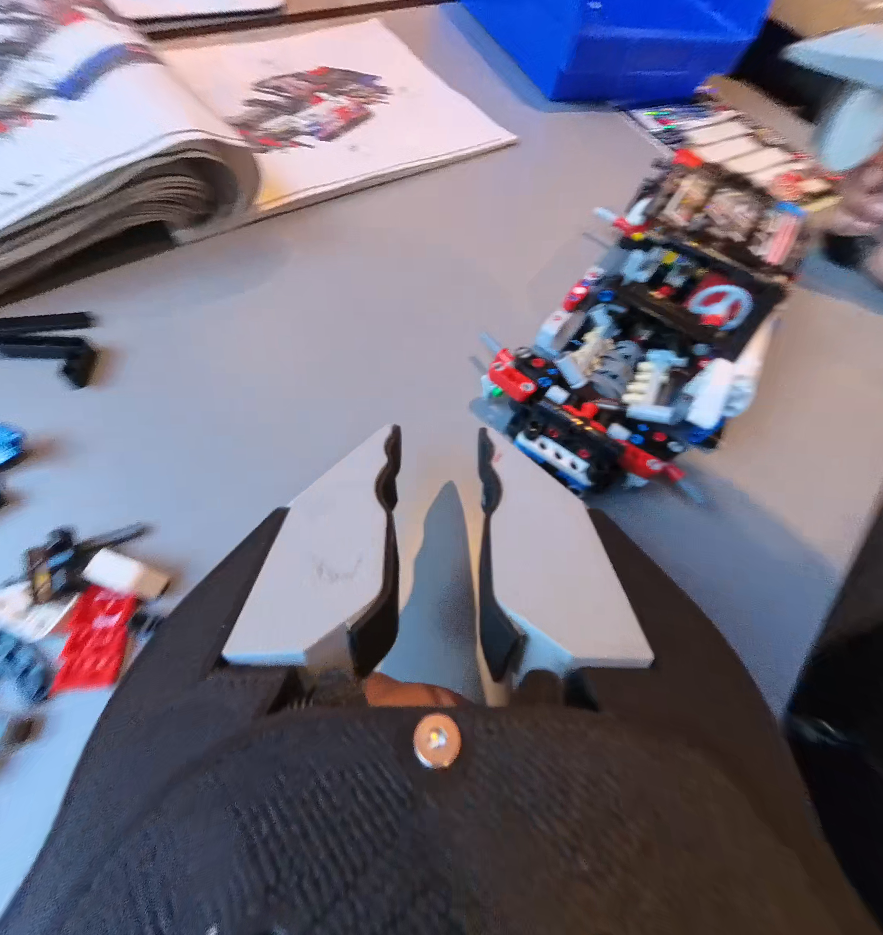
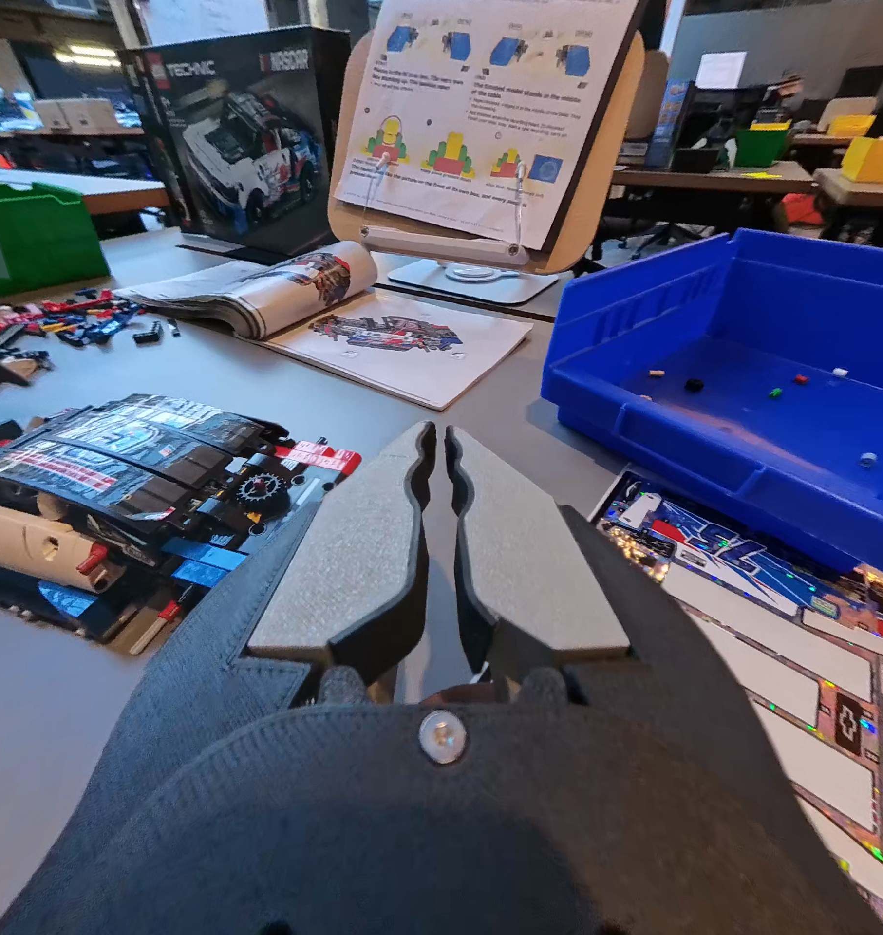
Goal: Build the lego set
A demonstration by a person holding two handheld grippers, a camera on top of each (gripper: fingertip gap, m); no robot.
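1. Left tongs (image 1: 438,445): parted, empty, over bare desk (image 1: 287,324), the part-built car (image 1: 646,354) just ahead to their right.
2. Right tongs (image 2: 440,445): all but closed, gripping nothing; car (image 2: 125,485) to their left.
3. Likely step: fetching a piece from the loose parts (image 1: 70,607). Check the manual (image 2: 378,339) first.
4. Clearance: blue bin (image 2: 732,384) and sticker sheet (image 2: 783,632) crowd the right; desk edge near.

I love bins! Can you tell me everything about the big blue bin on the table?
The blue bin looks like shiny hard plastic, with tall side walls and a low, open front lip. It sits upright on the grey table, right of the open instruction book, its front edge resting over a sticker sheet. Inside it is nearly bare: just a few tiny loose pieces, black, green, red, white and tan, scattered on its floor. Neither gripper touches it.
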